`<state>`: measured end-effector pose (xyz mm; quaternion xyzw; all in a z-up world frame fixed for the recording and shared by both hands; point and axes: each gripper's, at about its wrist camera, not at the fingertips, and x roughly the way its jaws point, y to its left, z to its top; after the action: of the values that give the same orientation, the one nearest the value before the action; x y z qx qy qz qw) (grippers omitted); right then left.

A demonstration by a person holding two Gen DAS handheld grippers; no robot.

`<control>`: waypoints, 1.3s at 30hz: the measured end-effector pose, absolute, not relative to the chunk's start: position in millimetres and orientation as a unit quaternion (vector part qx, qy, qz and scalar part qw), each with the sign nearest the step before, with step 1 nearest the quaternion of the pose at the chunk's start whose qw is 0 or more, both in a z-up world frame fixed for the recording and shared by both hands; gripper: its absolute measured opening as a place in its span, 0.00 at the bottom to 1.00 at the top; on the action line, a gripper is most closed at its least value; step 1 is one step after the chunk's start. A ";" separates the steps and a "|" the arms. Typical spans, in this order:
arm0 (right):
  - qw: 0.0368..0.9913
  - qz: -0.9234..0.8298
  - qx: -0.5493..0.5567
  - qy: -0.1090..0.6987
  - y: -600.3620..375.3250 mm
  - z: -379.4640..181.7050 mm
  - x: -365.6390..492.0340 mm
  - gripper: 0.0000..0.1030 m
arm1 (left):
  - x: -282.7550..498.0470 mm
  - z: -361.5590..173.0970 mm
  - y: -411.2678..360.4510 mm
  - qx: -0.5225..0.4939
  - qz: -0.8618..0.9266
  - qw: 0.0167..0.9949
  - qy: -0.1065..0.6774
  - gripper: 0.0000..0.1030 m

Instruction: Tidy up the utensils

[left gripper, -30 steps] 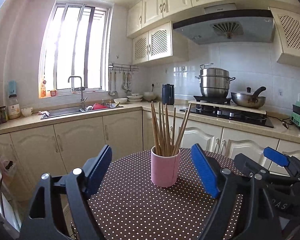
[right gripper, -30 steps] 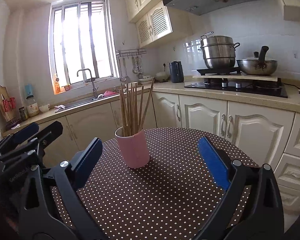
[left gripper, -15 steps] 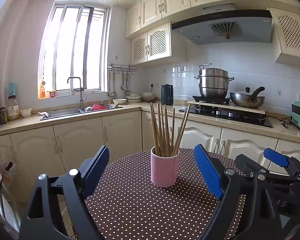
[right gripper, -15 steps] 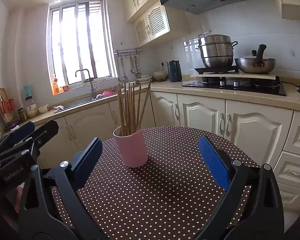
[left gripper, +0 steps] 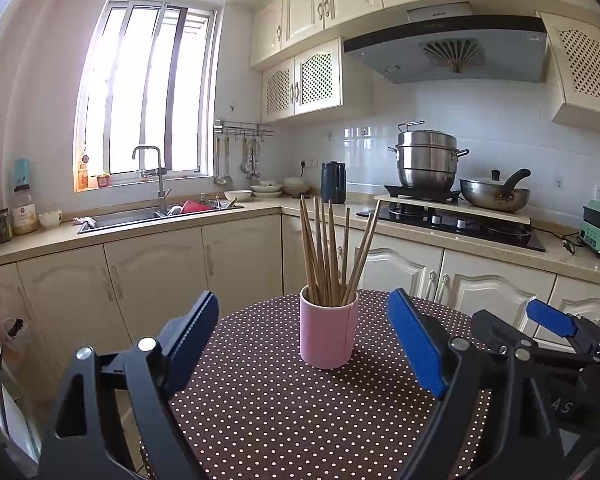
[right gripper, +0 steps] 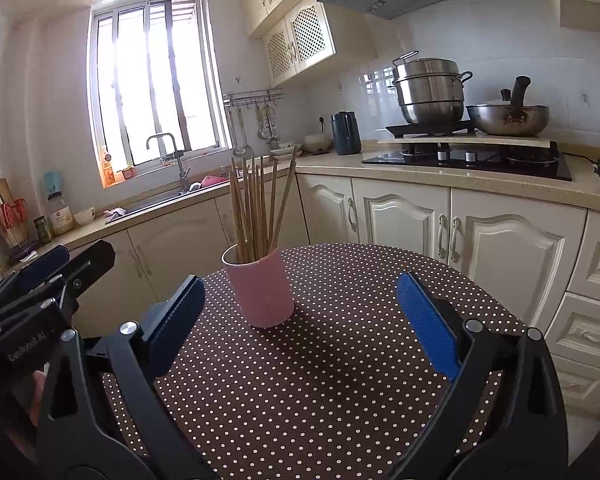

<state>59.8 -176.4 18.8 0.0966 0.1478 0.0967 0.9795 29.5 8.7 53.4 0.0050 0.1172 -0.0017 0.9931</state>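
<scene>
Left wrist view: a pink cup point(left gripper: 327, 330) stands upright near the far edge of a round table point(left gripper: 284, 420) covered in brown polka-dot cloth, with a bundle of wooden chopsticks point(left gripper: 332, 252) standing in it, tips fanned upward. The left gripper point(left gripper: 304, 342) hovers over the near part of the table, its blue-padded fingers spread wide apart and holding nothing; the cup sits ahead of it, between the finger lines and apart from both. No loose utensils lie on the cloth, so the task looks finished or nearly so. Against the earlier frames the camera has shifted only slightly; cup and chopsticks are unmoved. Right wrist view: the same cup point(right gripper: 260, 292) and chopsticks point(right gripper: 258, 204) stand toward the table's far left edge. The right gripper point(right gripper: 300, 320) is likewise spread wide and empty, well short of the cup, much as before.
</scene>
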 end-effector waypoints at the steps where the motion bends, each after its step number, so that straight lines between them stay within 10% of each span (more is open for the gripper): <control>1: 0.979 0.097 0.097 0.148 -176.5 18.6 59.6 0.92 | 29.8 53.3 8.6 0.006 -0.002 0.993 0.118 0.83; 39: 0.977 0.101 0.105 0.156 -176.4 16.8 59.1 0.92 | 25.7 53.0 13.2 0.005 0.006 0.994 0.111 0.83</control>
<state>59.1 -176.4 16.8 0.1051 0.1563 0.1008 0.9769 25.7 13.2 53.0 0.0055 0.1113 0.0060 0.9937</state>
